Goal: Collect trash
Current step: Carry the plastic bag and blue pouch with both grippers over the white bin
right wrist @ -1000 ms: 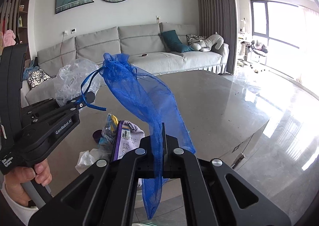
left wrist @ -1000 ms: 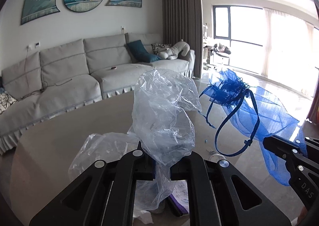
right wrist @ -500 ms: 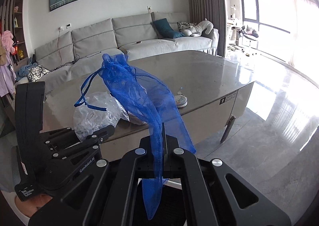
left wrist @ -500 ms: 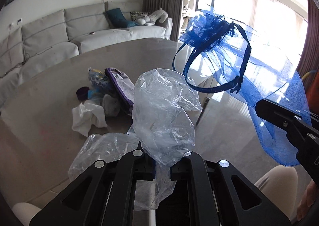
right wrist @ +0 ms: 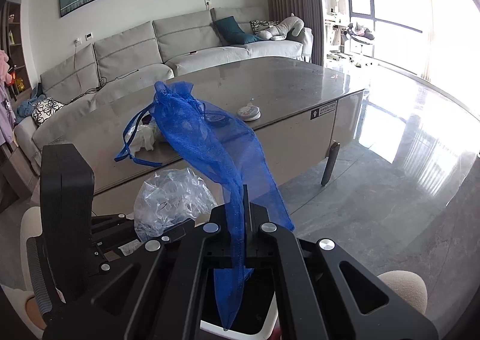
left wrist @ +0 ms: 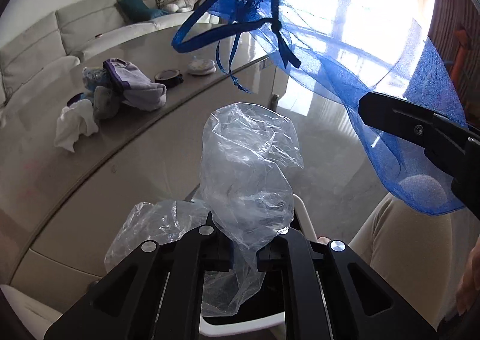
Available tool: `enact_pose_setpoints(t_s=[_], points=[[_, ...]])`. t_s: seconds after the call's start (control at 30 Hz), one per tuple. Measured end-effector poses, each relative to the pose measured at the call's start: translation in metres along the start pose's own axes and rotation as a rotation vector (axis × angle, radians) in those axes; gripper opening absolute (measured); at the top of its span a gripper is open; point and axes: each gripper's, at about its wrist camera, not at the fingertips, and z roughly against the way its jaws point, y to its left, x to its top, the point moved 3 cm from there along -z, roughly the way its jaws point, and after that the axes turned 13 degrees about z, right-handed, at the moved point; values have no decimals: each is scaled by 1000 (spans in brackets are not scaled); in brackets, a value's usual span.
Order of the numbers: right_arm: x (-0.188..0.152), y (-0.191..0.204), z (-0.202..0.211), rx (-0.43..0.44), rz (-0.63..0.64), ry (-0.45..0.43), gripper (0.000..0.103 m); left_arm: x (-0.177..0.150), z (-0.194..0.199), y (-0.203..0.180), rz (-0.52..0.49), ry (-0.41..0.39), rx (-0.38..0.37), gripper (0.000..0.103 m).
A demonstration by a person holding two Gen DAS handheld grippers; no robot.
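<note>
Right wrist view, table sticker writing blurred, possibly Chinese

A sheer royal-blue mesh pouch with blue ribbon drawstrings is being shown just above a colourless, see-through plastic bag, both framed by black grippers. Behind the pouch, on the grey table, a white crumpled tissue and a purple-edged lilac packet are being displayed.
</note>
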Motion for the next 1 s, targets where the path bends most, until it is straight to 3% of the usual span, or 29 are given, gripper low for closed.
enact_pose_setpoints(t_s=[0.1, 0.13, 0.17, 0.2, 0.23, 0.63, 1.0], points=[[-1, -5, 3, -13, -6, -2, 1, -10, -11, -8, -18, 50, -34, 11], [-1, -6, 3, -17, -6, -2, 1, -12, -14, -10, -20, 66, -54, 23], [-2, -6, 3, -20, -5, -1, 1, -13, -18, -11, -18, 79, -58, 65], [-3, -7, 3, -22, -4, 2, 1, -14, -21, -10, -13, 86, -38, 91], [-3, -7, 3, -24, -5, 3, 1, -15, -22, -9, -13, 67, -10, 98], [-4, 1, -6, 3, 4, 25, 1, -6, -14, -8, -37, 17, 54, 98], [-28, 13, -27, 86, -5, 99, 2, 22, 32, 66, 145, -125, 208, 98]])
